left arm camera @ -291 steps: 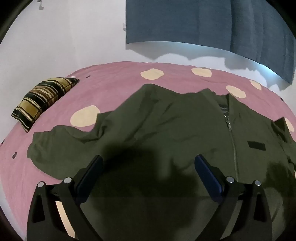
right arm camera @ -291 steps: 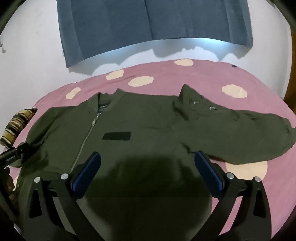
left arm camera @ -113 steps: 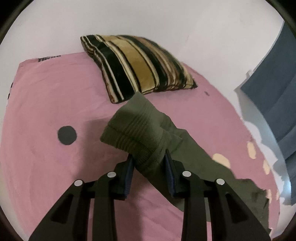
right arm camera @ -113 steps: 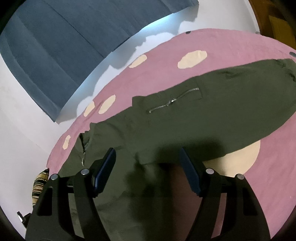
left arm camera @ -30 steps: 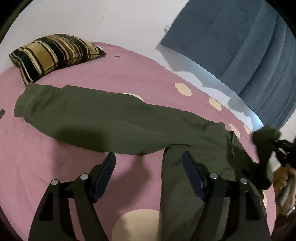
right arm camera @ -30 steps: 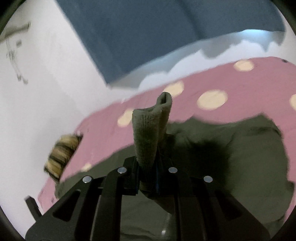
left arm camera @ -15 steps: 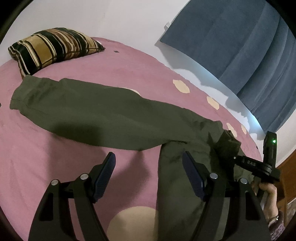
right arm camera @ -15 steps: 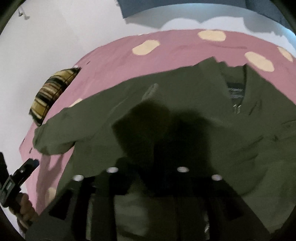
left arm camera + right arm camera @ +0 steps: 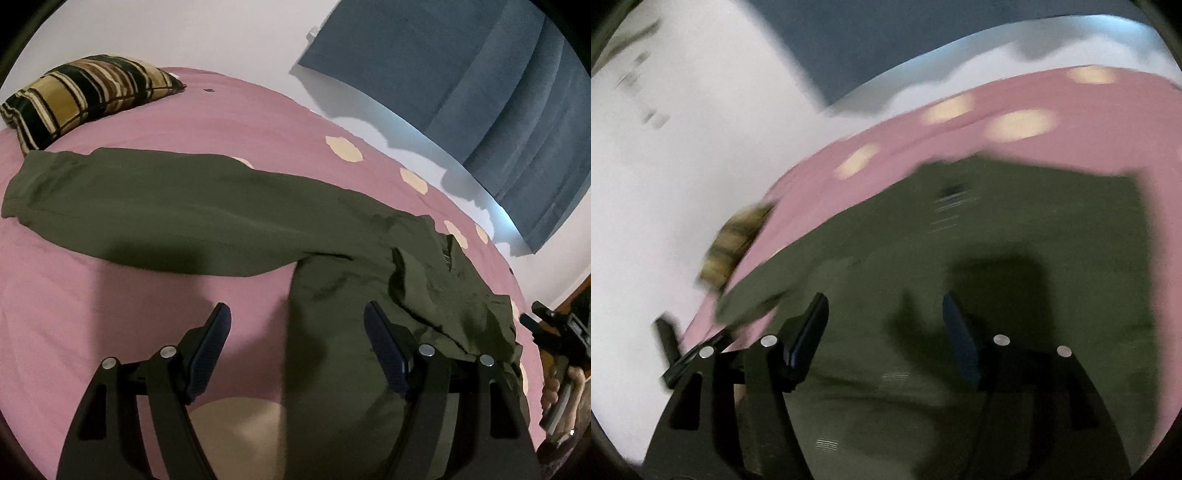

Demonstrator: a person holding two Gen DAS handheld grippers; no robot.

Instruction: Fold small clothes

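Observation:
An olive green jacket [image 9: 332, 288] lies on the pink bed cover [image 9: 147, 288]. One sleeve [image 9: 140, 199] stretches out flat to the left, and the other lies folded across the body. My left gripper [image 9: 297, 325] hangs open above the jacket's left edge, holding nothing. In the blurred right wrist view the jacket [image 9: 997, 240] fills the middle. My right gripper [image 9: 884, 314] hovers over it with its jaws opening and nothing between them. The right gripper also shows in the left wrist view at the far right edge [image 9: 554, 332], in a person's hand.
A striped black and gold pillow [image 9: 85, 92] rests at the bed's far left corner. A blue curtain [image 9: 461, 74] hangs on the white wall behind. The cover has cream spots [image 9: 345, 147].
My right gripper has let go of the sleeve cuff it held up, dropping it across the jacket's body, and has swung away fast. The left gripper drifted slightly and stayed open.

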